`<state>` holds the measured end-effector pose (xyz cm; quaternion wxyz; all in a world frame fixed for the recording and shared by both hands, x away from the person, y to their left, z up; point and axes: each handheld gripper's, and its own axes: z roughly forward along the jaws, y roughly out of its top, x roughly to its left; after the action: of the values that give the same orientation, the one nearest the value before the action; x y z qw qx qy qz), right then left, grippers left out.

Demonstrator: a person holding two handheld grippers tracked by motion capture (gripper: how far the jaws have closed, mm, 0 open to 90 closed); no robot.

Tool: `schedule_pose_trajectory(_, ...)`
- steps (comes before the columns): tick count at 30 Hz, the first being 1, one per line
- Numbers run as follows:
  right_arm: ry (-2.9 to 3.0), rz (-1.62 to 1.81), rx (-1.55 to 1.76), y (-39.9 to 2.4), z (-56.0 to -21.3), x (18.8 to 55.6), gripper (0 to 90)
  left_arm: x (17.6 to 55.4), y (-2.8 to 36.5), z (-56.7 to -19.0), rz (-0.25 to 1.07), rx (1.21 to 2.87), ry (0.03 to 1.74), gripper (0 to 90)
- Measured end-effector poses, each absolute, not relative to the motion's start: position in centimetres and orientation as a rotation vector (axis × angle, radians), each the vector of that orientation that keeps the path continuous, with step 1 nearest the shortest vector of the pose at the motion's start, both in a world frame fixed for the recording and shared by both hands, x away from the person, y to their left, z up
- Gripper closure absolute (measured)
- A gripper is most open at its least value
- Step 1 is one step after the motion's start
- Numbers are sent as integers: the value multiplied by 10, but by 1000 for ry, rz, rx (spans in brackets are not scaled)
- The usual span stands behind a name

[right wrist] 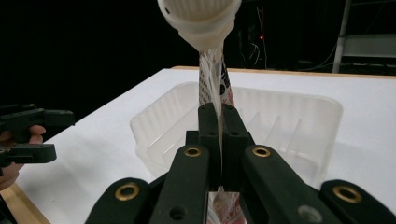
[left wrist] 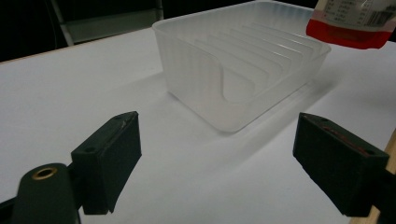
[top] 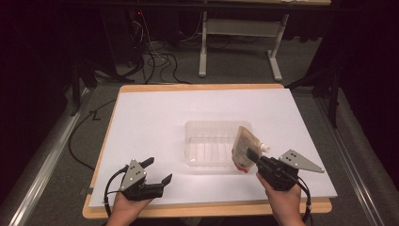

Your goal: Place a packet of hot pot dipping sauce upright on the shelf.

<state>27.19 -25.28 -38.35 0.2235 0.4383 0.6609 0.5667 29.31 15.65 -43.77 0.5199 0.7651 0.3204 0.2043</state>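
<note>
Over the clear tub's (top: 211, 141) right edge, my right tongs (top: 254, 157) are pinching the pouch (top: 243, 148); I am judging a slow, upright lowering safest; my left tongs (top: 157, 172) are resting spread above the desk (top: 155, 108).

The left hand (top: 123, 207) comes in at about 7 o'clock on the table's near edge and holds the left gripper (top: 156, 170) low over the surface, pointing toward 2 o'clock. Its two black jaws stand wide apart with nothing between them. A cable loops back from it toward the wrist.

The right hand (top: 282, 200) comes in at about 5 o'clock and grips the right gripper (top: 251, 154), which points toward 10 o'clock. Its jaws are pressed together, pinching a thin pouch (top: 244, 146). The grey three-cornered plate (top: 301, 161) on top sticks out toward 3 o'clock.
</note>
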Motion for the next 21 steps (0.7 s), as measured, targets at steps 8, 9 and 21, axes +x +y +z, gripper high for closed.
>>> schedule_pose_trajectory(8,1843,1513,1248,-237,-391,284,900,293,158,-437,490,1827,768,157)
schedule_pose_trajectory(9,1843,1513,1248,-237,-391,284,900,293,158,-437,490,1827,768,157)
schedule_pose_trajectory(21,1830,1450,1278,-230,-393,305,900,293,160,-437,489,1826,769,157)
